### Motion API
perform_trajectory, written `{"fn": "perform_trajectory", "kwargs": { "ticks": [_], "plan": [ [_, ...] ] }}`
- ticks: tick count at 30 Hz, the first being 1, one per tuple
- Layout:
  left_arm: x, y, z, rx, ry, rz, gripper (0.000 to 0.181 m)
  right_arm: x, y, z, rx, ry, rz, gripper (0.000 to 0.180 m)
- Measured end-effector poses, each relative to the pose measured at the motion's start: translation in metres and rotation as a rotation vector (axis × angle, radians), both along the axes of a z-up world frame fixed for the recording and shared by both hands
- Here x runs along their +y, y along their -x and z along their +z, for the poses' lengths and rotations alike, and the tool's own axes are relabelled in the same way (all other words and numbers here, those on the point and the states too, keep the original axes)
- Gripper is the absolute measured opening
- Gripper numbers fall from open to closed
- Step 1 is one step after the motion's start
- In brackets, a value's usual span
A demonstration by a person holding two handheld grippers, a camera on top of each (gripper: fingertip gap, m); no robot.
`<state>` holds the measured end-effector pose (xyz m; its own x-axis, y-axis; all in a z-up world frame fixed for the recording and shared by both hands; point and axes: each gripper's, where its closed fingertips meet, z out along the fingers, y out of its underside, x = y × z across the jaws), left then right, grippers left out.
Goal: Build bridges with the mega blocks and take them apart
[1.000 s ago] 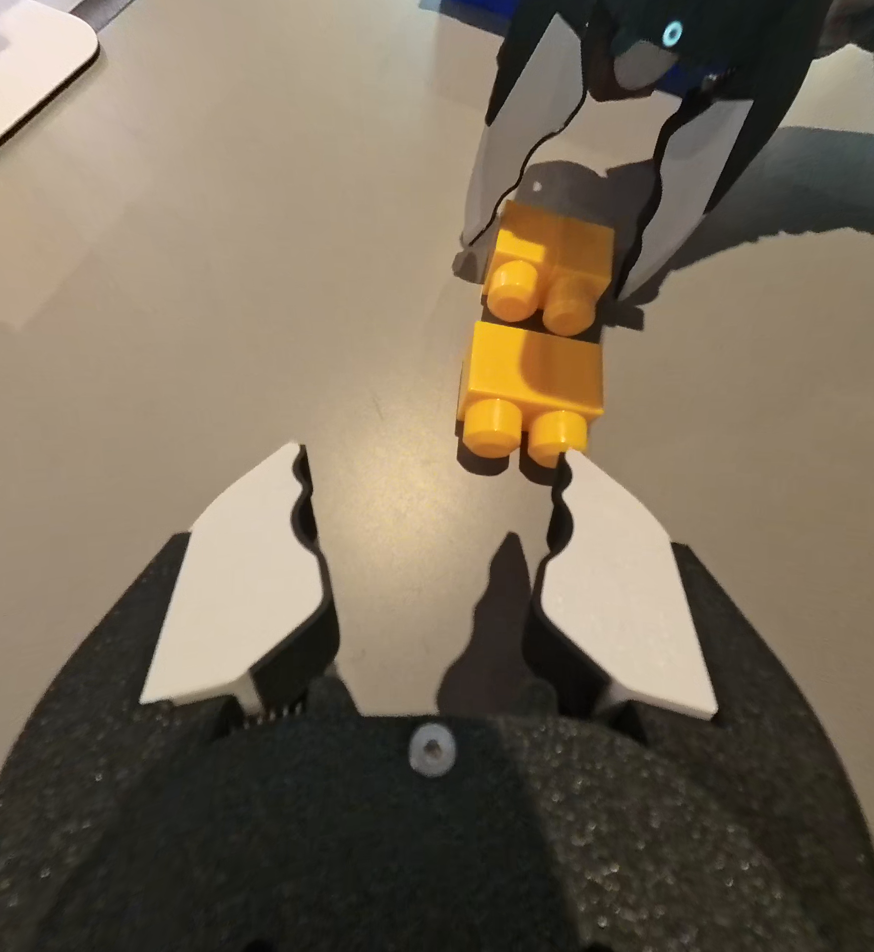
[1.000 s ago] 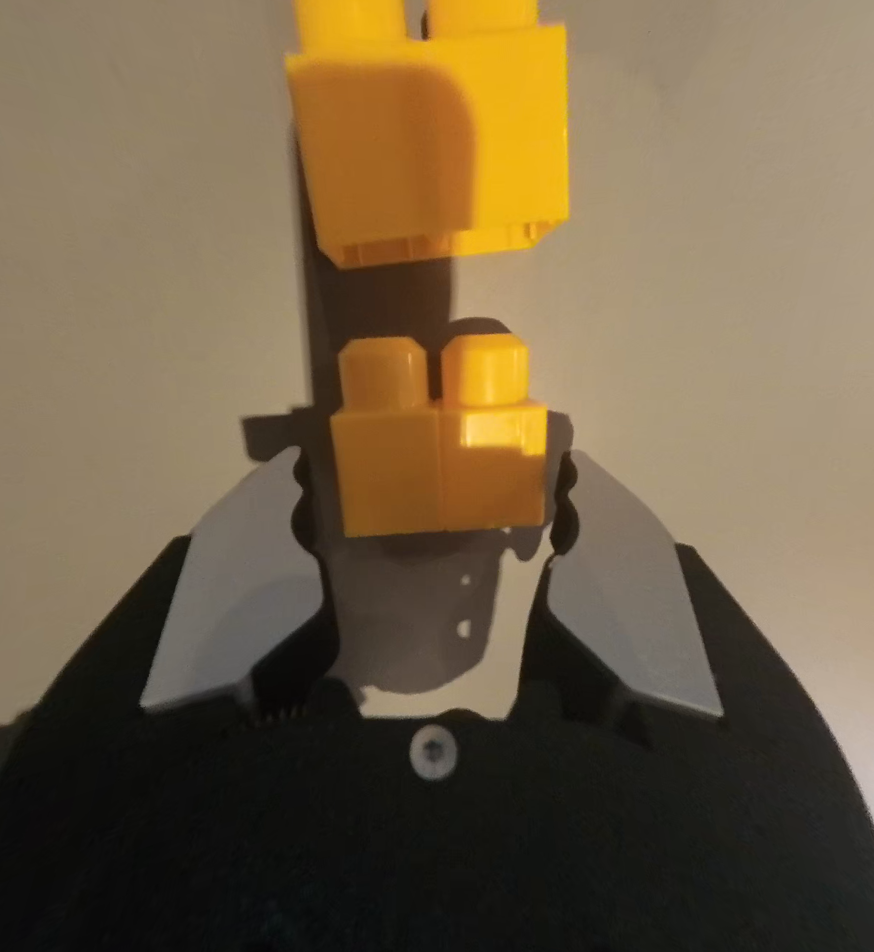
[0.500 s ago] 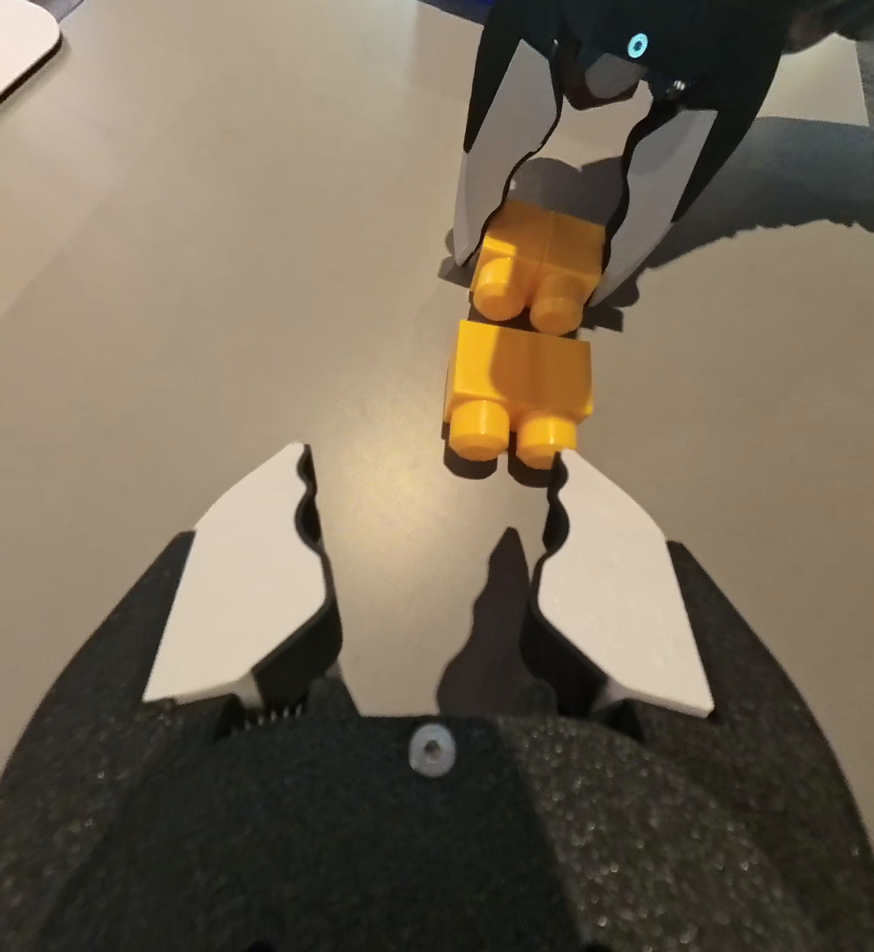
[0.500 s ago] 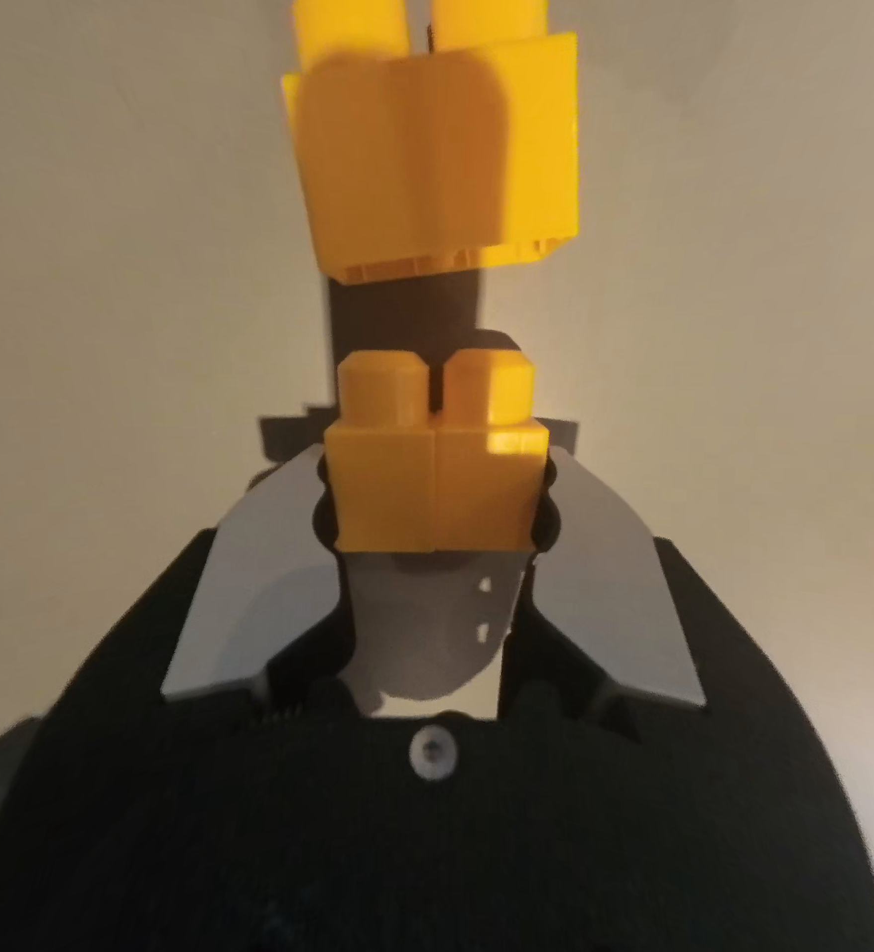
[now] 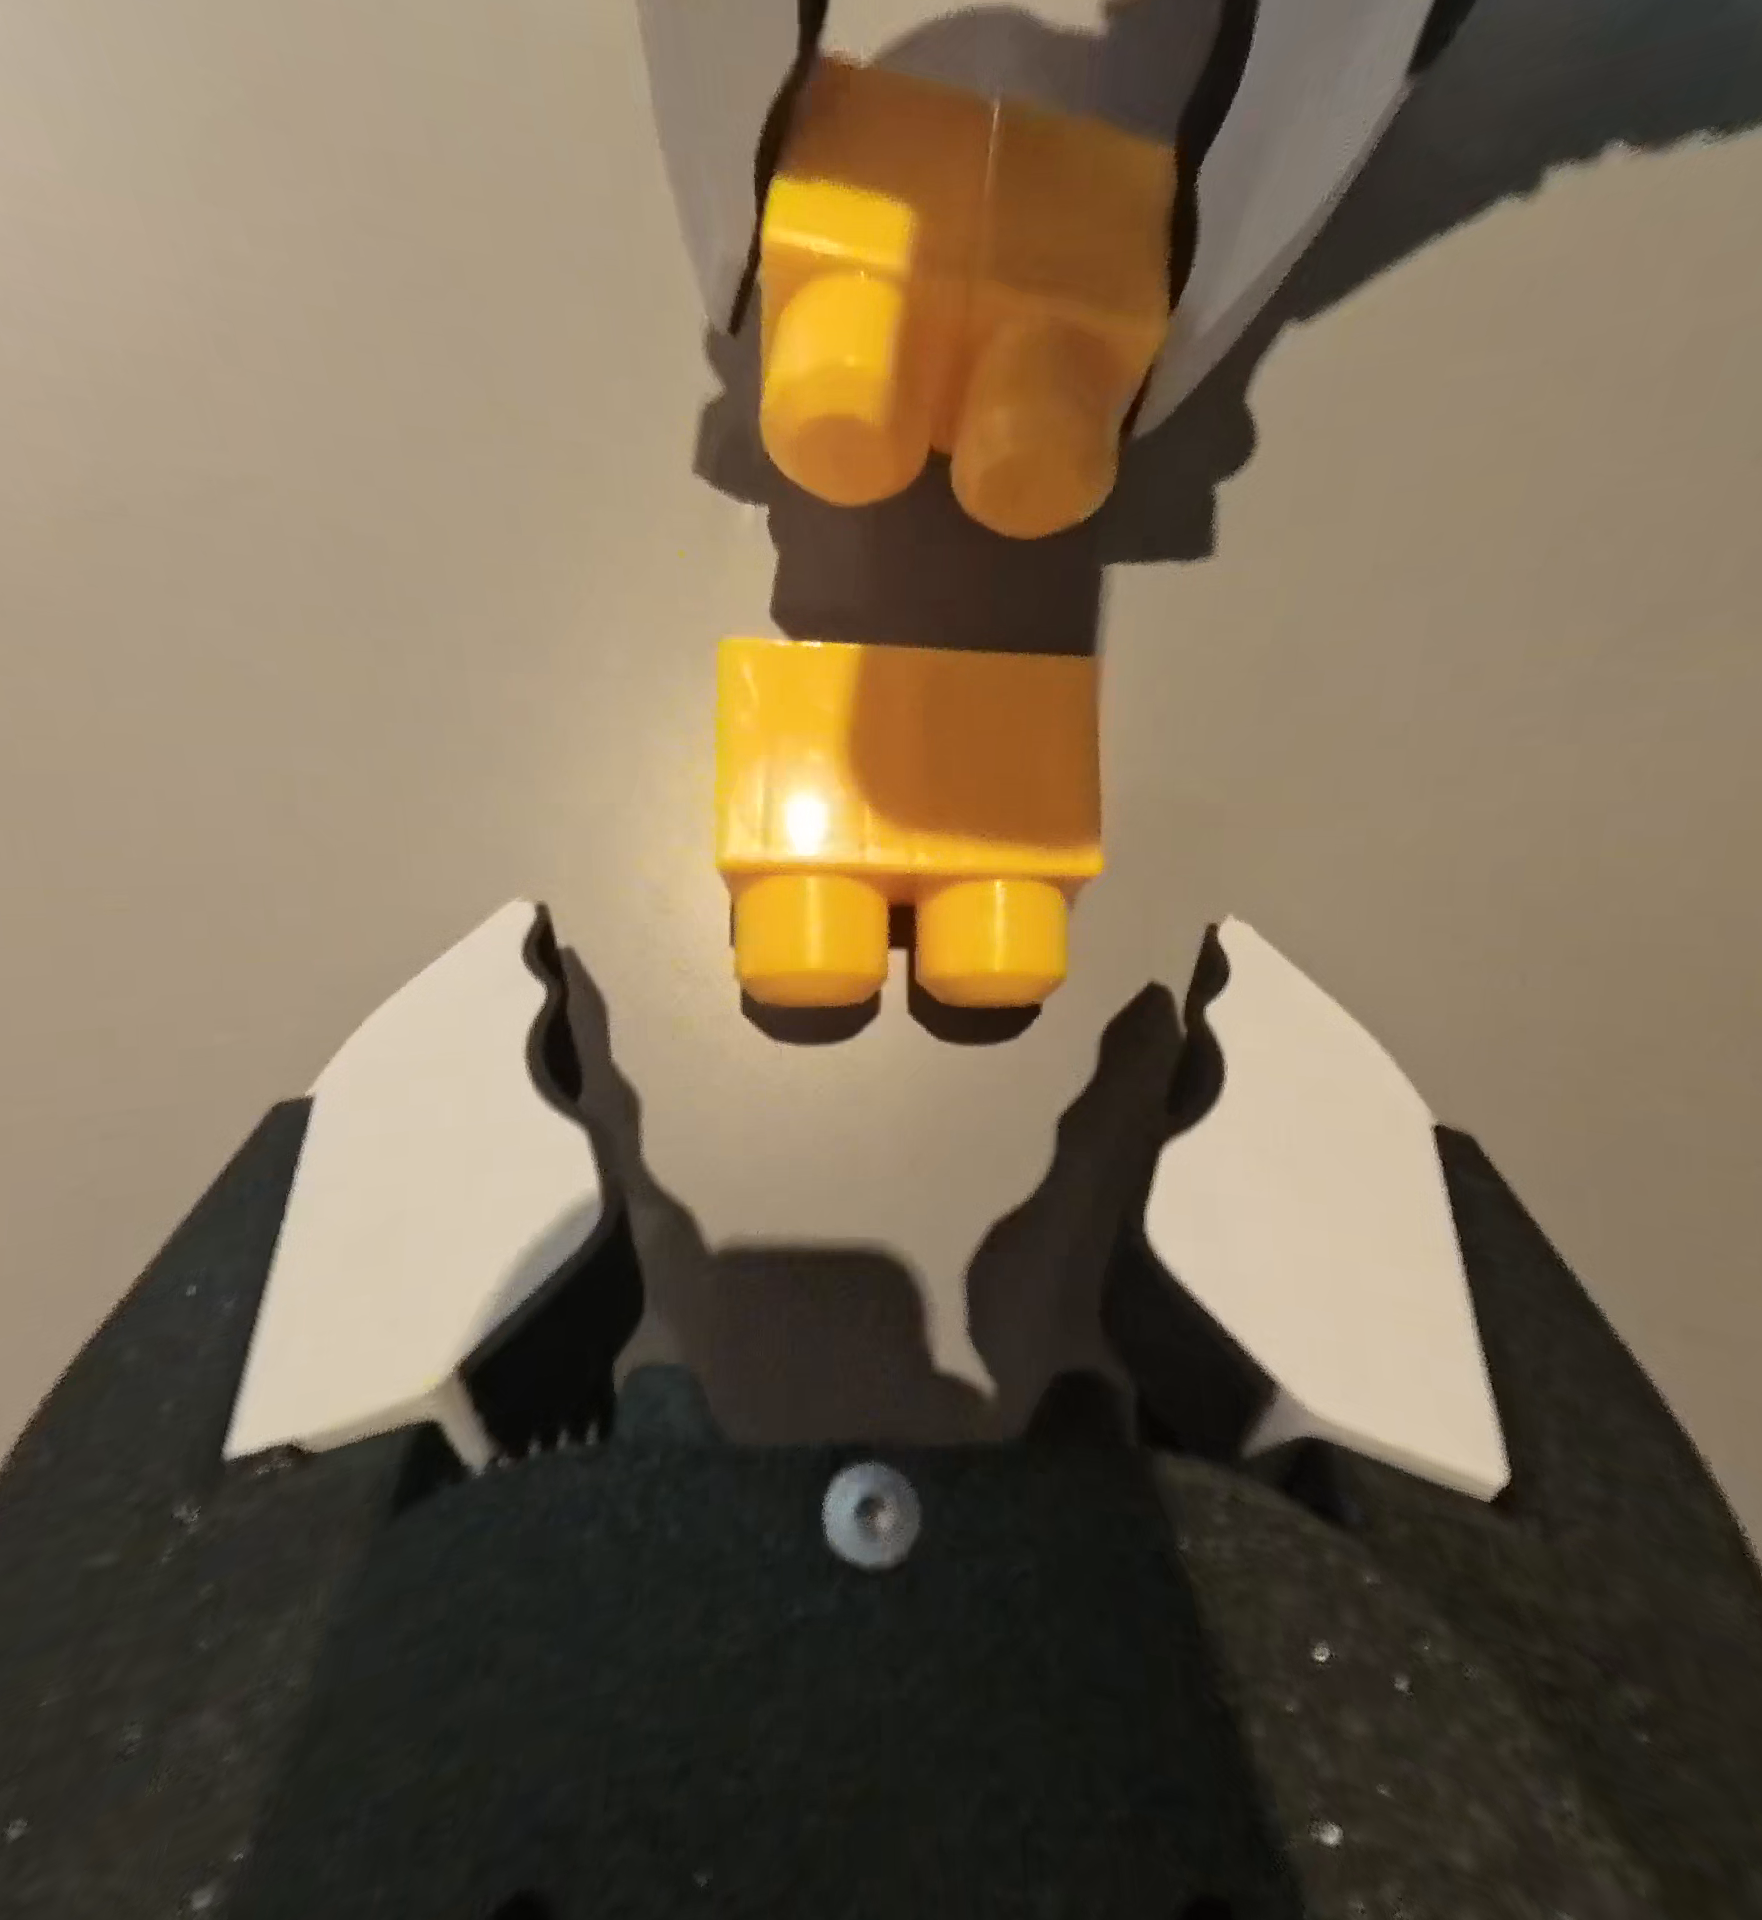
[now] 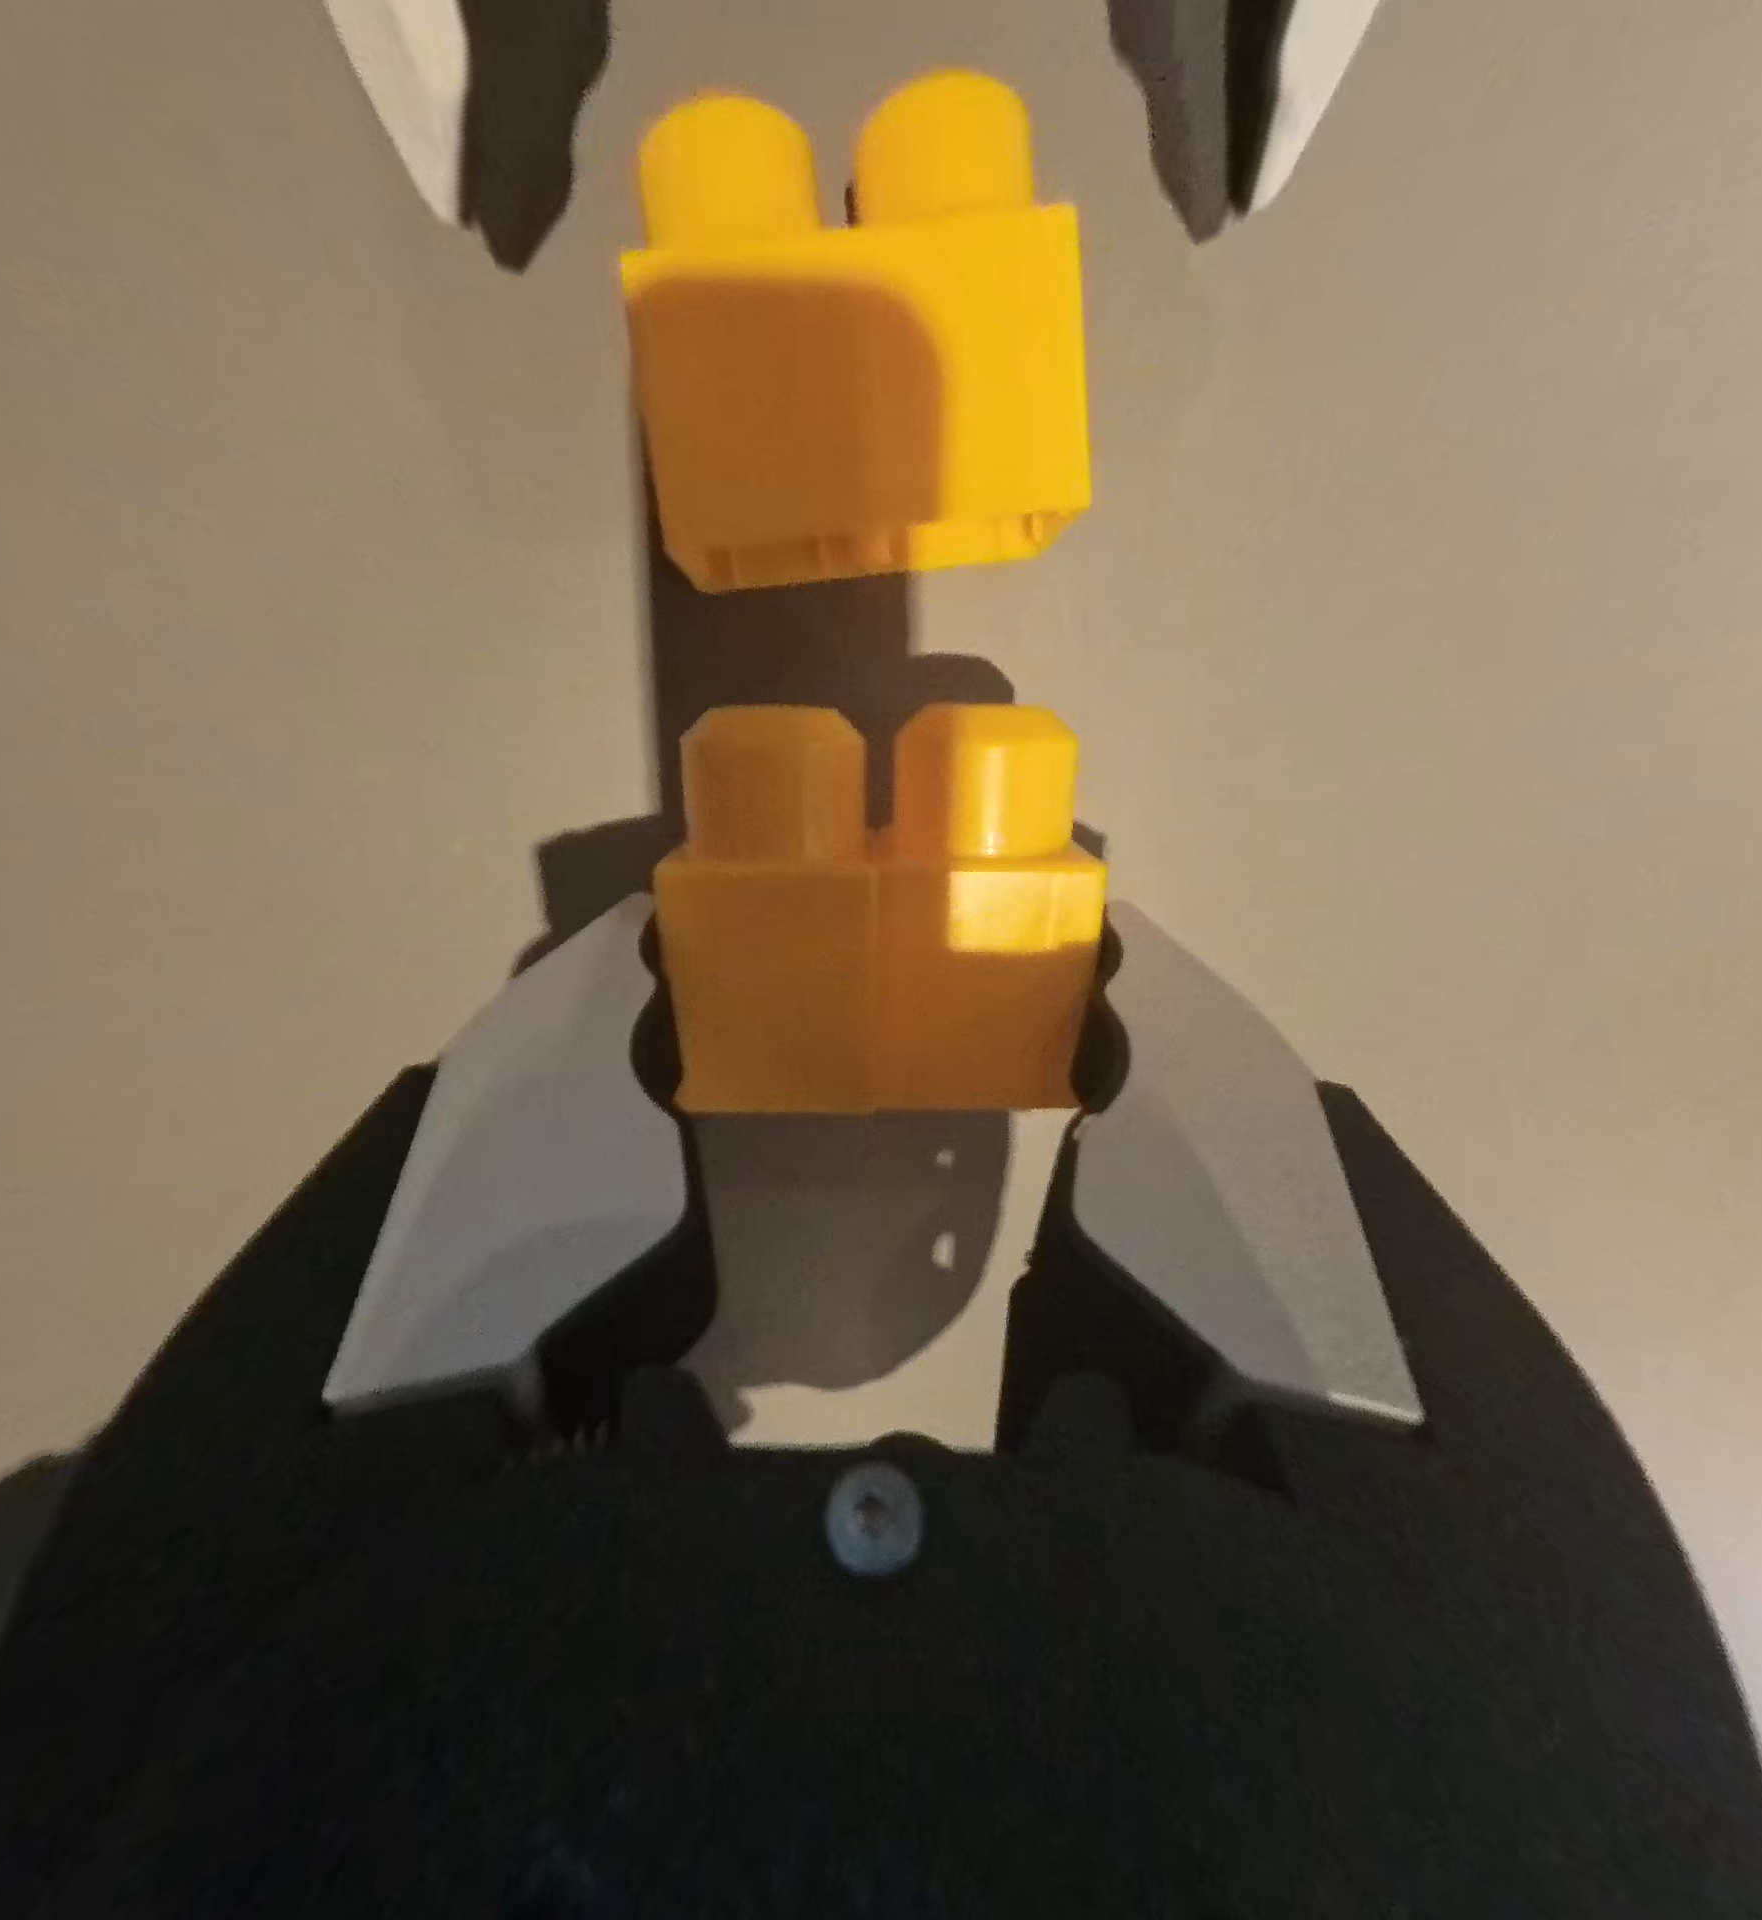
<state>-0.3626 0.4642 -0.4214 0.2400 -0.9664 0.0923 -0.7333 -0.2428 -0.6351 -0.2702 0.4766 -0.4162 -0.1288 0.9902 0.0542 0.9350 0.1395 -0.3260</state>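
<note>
Two yellow two-stud mega blocks lie in a line on the beige table. My right gripper (image 6: 877,935) is shut on one yellow block (image 6: 877,987), gripping its sides with the studs pointing forward. This held block (image 5: 960,260) shows at the top of the left wrist view, between the right gripper's fingers (image 5: 711,208). The other yellow block (image 5: 908,758) lies on its side with its studs towards my left gripper (image 5: 877,930). The left gripper is open, its fingertips either side of those studs and not touching. In the right wrist view this loose block (image 6: 856,384) lies just ahead of the held one.
The plain beige table (image 5: 233,520) surrounds the blocks on all sides. The two grippers face each other closely, and the left gripper's fingertips (image 6: 441,156) show at the top of the right wrist view. No other objects are in view. The left gripper's tips are roughly 10 centimetres from the right gripper's.
My right gripper has closed on the block it was straddling. My left gripper has moved forward and opened wider, so the loose block's studs now lie between its fingertips.
</note>
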Motion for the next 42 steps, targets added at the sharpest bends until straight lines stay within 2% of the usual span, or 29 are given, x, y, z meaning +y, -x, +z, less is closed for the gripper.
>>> {"fn": "perform_trajectory", "kwargs": {
  "ticks": [1,9,17,23,32,42],
  "plan": [
    [0.0,-0.001,-0.005,0.021,-0.003,-0.002,0.113,0.0,0.001,0.001,0.006,0.0,0.001,0.075],
    [0.0,-0.013,-0.009,-0.006,-0.018,-0.024,0.072,0.001,0.002,0.003,0.066,0.011,-0.026,0.074],
    [0.001,-0.014,-0.004,-0.046,-0.025,-0.031,0.071,0.003,0.003,0.01,0.131,-0.003,-0.036,0.074],
    [0.0,-0.014,0.025,-0.073,-0.101,-0.018,0.071,0.001,-0.002,0.018,0.058,-0.036,0.021,0.074],
    [-0.012,-0.025,0.026,-0.072,-0.08,-0.049,0.071,-0.007,0.014,0.02,-0.044,-0.037,0.103,0.074],
    [-0.018,-0.028,0.039,-0.155,-0.067,-0.08,0.071,-0.016,0.023,0.025,0.038,0.009,0.117,0.074]
  ]
}}
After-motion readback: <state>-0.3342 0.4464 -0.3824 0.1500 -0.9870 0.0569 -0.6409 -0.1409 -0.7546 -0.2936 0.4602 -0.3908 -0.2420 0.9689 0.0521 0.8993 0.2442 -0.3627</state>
